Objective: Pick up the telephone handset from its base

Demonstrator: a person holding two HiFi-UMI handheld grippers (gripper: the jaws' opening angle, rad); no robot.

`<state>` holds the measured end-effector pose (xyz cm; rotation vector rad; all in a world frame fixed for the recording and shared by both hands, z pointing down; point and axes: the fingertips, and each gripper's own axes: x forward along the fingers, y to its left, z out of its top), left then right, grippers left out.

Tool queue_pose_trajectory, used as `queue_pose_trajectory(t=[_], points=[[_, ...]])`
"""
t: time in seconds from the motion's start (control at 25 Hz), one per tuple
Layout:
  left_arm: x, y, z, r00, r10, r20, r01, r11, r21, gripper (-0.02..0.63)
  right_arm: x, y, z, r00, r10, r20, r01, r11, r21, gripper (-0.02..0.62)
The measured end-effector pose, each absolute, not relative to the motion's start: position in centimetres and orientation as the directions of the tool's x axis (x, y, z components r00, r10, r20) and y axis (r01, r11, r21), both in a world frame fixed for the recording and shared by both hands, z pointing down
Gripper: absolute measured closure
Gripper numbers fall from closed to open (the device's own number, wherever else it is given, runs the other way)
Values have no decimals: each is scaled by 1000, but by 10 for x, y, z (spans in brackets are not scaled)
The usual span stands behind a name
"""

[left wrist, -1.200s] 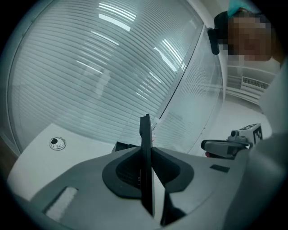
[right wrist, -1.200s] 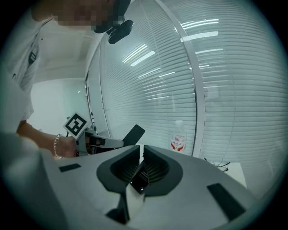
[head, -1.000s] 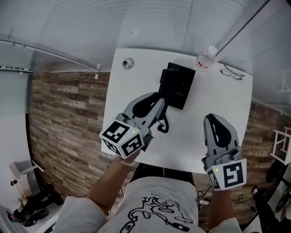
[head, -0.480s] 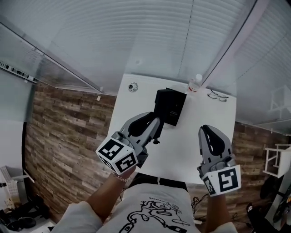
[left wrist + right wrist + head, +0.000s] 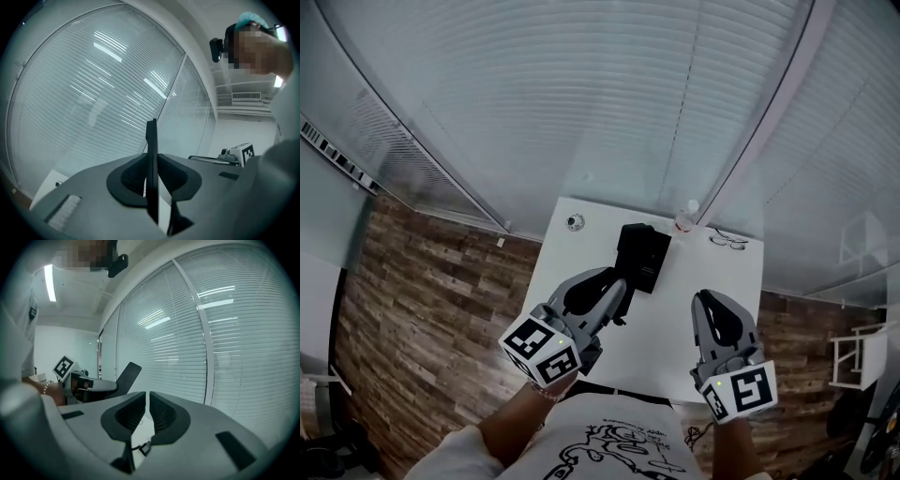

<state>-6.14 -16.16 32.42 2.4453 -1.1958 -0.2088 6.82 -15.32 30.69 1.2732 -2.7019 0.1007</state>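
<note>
The black telephone base (image 5: 642, 255) lies on the white table (image 5: 670, 323). My left gripper (image 5: 615, 292) is raised over the table's near left part and is shut on the black handset (image 5: 151, 140), which stands edge-on between its pads. From the right gripper view the handset (image 5: 127, 375) sticks up out of the left gripper (image 5: 86, 384). My right gripper (image 5: 714, 302) hovers above the table's near right part. In its own view the right gripper (image 5: 147, 401) has its jaws together with nothing between them.
A clear bottle (image 5: 684, 218) and a pair of glasses (image 5: 728, 241) sit at the table's far right. A small round object (image 5: 575, 222) sits at the far left corner. Window blinds (image 5: 600, 103) rise behind the table. Wood-plank floor (image 5: 431, 300) lies to the left.
Both grippers have risen, and the table now looks smaller and farther below. The handset has come up with the left gripper, away from the base.
</note>
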Motion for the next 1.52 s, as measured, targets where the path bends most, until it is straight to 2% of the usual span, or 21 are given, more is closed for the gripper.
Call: queue_pose_trajectory(t=[0.16,0.92,1.52], points=[[-64,-147,299,616,-787,11,-718,-556,419,540,69,-141,286,-627,-765,149,-772,636,16,572],[-73,-105,288,614,-785,-80,-705,-591,391,540,76,-107,277,-653,-753,88,-755,656,14,572],[-63,-113,285,650,-755,-80,-674,-622,398,540,70,-109,268,-665,-744,68,-742,668,55,572]])
